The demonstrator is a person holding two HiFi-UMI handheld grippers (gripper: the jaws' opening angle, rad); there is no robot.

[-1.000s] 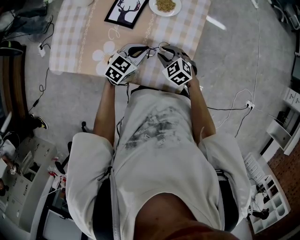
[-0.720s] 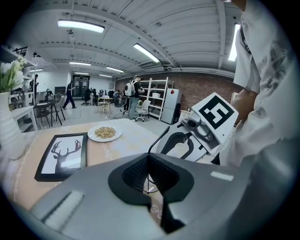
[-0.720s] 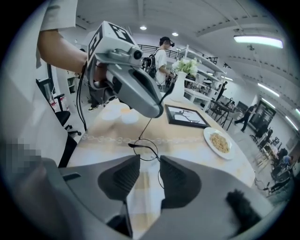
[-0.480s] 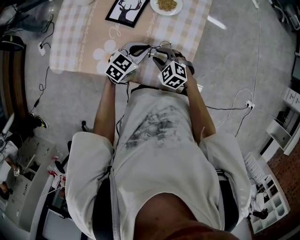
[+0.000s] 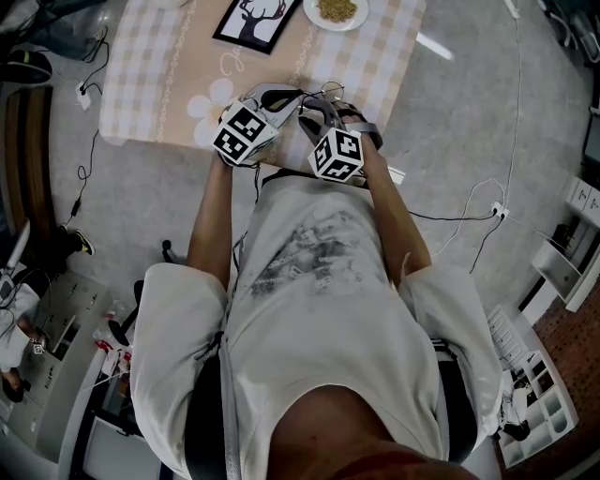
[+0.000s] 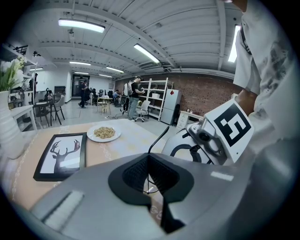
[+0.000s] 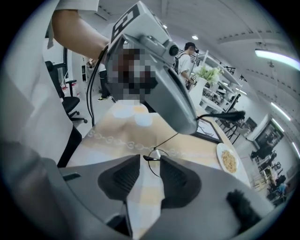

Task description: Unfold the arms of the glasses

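Above the near edge of the checked table (image 5: 150, 75), the glasses (image 5: 307, 97) hang in the air between two hand-held tools. The left gripper (image 6: 149, 173) holds them, its jaws together on the thin wire frame, with one slim arm (image 6: 158, 139) of the glasses slanting up and away from the pads. The right gripper (image 7: 150, 166) has just been opening its jaws. They now stand apart, with a lens rim and hinge (image 7: 152, 157) at their tips and neither pad pressing on them. In the head view the right gripper has also slid across towards the left gripper and rolled over compared with a second ago. That suggests it has let go of one grip and is lining up for another, probably on an arm near its hinge. How far either arm is swung out cannot be told, so the unfolding looks to be under way, not finished. A deer picture (image 5: 246, 21) and a plate of food (image 5: 336, 9) sit untouched at the table's far side
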